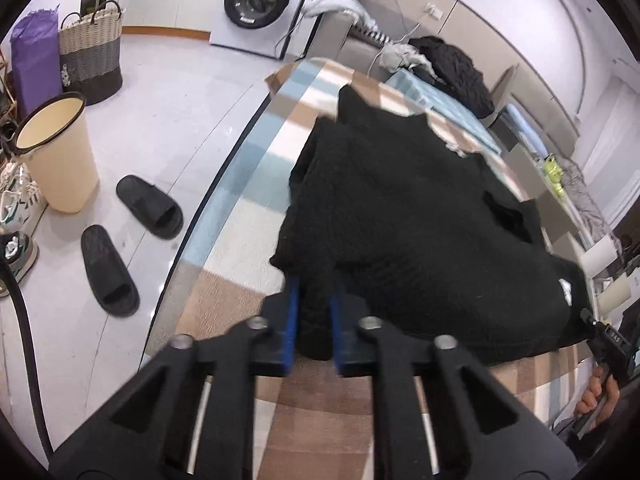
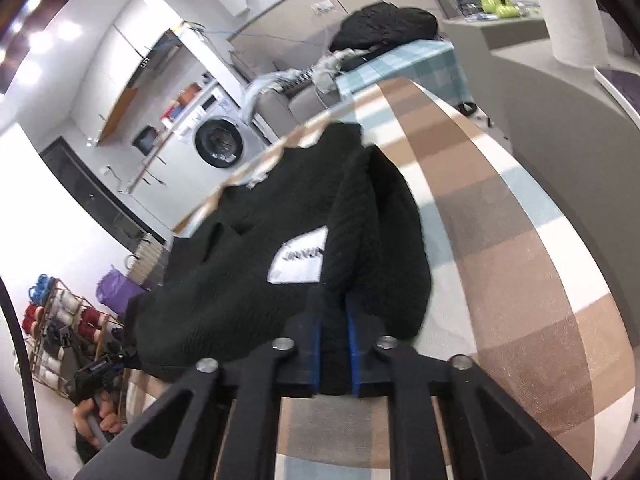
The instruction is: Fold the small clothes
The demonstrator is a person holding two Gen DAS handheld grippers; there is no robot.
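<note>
A black knitted garment (image 1: 400, 216) lies spread on a checked tablecloth (image 1: 240, 216) of blue, white and brown. My left gripper (image 1: 314, 292) is shut on the garment's near left edge, with black knit bunched between its blue pads. In the right wrist view the same garment (image 2: 248, 280) shows a white label (image 2: 300, 258) with dark letters. My right gripper (image 2: 334, 312) is shut on a raised fold of the near right edge. The other gripper (image 2: 100, 368) and the hand holding it appear at the lower left there, and at the right edge (image 1: 608, 340) of the left wrist view.
Left of the table, on the white floor, stand a cream bin (image 1: 56, 156), two black slippers (image 1: 148, 204), a woven basket (image 1: 92, 52) and a washing machine (image 1: 260, 4). Another black garment (image 1: 452, 68) lies at the table's far end. A rack of yarn (image 2: 60, 328) stands low on the left.
</note>
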